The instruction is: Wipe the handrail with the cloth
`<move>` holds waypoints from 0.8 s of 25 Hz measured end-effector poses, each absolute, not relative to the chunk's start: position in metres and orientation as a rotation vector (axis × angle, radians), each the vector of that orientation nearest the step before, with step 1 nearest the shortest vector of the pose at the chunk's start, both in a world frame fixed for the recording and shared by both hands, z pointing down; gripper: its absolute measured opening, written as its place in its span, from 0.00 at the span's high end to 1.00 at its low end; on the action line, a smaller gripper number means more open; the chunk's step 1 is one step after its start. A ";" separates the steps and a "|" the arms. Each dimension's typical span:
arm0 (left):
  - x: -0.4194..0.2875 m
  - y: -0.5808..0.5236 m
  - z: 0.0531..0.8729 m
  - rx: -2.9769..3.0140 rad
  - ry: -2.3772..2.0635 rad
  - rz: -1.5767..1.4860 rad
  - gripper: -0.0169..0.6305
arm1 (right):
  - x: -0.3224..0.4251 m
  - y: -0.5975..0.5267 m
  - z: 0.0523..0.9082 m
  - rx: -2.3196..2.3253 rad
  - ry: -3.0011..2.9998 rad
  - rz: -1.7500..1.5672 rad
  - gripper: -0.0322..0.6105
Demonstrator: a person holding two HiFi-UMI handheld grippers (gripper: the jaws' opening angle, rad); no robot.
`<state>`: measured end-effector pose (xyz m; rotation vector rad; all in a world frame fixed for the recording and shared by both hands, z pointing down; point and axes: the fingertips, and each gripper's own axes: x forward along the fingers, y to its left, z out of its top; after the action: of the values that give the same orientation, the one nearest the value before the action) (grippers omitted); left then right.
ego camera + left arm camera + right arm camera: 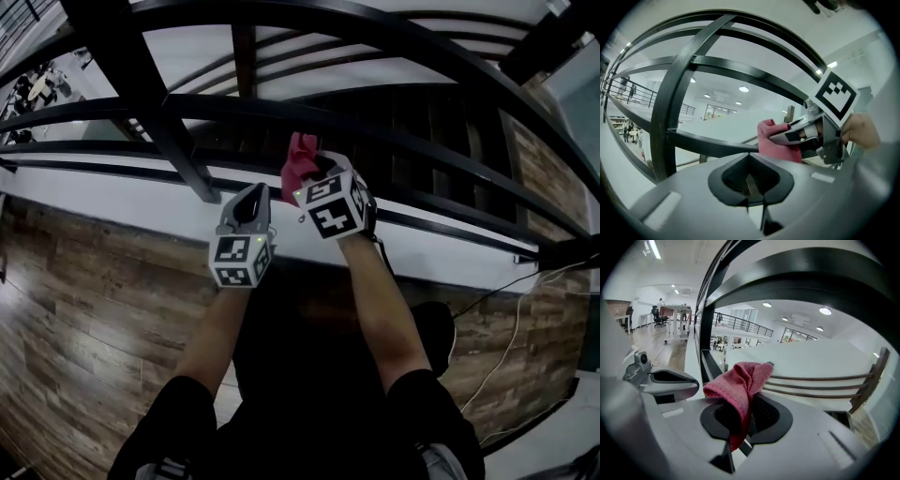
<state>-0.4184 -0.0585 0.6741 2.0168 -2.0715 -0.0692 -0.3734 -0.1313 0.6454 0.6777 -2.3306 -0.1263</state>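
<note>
The cloth [740, 385] is a pink, nubby microfibre rag, bunched into soft folds. It is pinched in the right gripper [745, 416]. The grey jaws are clenched on its lower tail, and the rest flops up and over toward 11 o'clock in the right gripper view. In the head view the cloth [298, 157] pokes out at 12 o'clock from that gripper [317, 171], against the dark rails.

The handrail [394, 141] is black painted metal: flat, smooth bars running side to side, joined by a thick upright post [164, 131]. In the left gripper view the cloth [771, 137] sits at the right end of a lower bar [712, 147]. It seems to press on that bar, though contact is not certain.

The left gripper [749, 180] has its jaws clamped together on nothing, in a dark ribbed recess of its matte grey shell. In the head view it [251, 195] hangs just beside the right one, at about 8 o'clock from it.

Each gripper carries a cube with black-and-white square markers. Bare forearms run down to dark sleeves at 6 o'clock.

Below the rails lie a white ledge [112, 202] and a wood-plank floor [84, 309] with a grained finish. A thin white cable [511, 347] trails across the floor at 4 o'clock.
</note>
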 end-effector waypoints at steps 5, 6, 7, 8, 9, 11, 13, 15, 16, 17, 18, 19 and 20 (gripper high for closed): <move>-0.389 -0.065 0.672 2.080 -2.010 -0.021 0.98 | -0.347 -0.139 0.642 0.735 -2.322 -0.090 0.87; -0.382 -0.067 0.671 2.103 -1.995 -0.012 0.98 | -0.339 -0.141 0.642 0.750 -2.322 -0.085 0.87; -0.376 -0.069 0.670 2.125 -1.982 -0.005 0.98 | -0.332 -0.144 0.641 0.764 -2.323 -0.079 0.87; -0.370 -0.072 0.669 2.144 -1.971 -0.003 0.98 | -0.325 -0.146 0.641 0.777 -2.323 -0.074 0.87; -0.365 -0.075 0.669 2.159 -1.959 -0.006 0.98 | -0.318 -0.148 0.641 0.790 -2.323 -0.072 0.87; -0.353 -0.081 0.667 2.185 -1.934 -0.013 0.98 | -0.305 -0.151 0.638 0.816 -2.319 -0.081 0.87; -0.339 -0.085 0.666 2.208 -1.903 -0.013 0.98 | -0.291 -0.152 0.637 0.841 -2.306 -0.093 0.87; -0.324 -0.087 0.665 2.227 -1.873 -0.016 0.98 | -0.275 -0.154 0.637 0.858 -2.285 -0.099 0.87; -0.316 -0.088 0.665 2.237 -1.858 -0.020 0.98 | -0.268 -0.156 0.637 0.866 -2.276 -0.097 0.87; -0.309 -0.090 0.665 2.247 -1.843 -0.024 0.98 | -0.260 -0.159 0.637 0.876 -2.272 -0.090 0.87; -0.302 -0.092 0.665 2.259 -1.826 -0.026 0.98 | -0.253 -0.161 0.636 0.887 -2.270 -0.082 0.87; -0.296 -0.094 0.665 2.271 -1.810 -0.026 0.98 | -0.247 -0.163 0.636 0.897 -2.267 -0.075 0.87; -0.290 -0.095 0.666 2.283 -1.795 -0.022 0.98 | -0.241 -0.165 0.636 0.904 -2.262 -0.072 0.87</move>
<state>-0.2898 -0.0952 0.6660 2.2828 -1.7951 -0.0225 -0.2405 -0.1653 0.6357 0.9036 -2.2624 -0.0723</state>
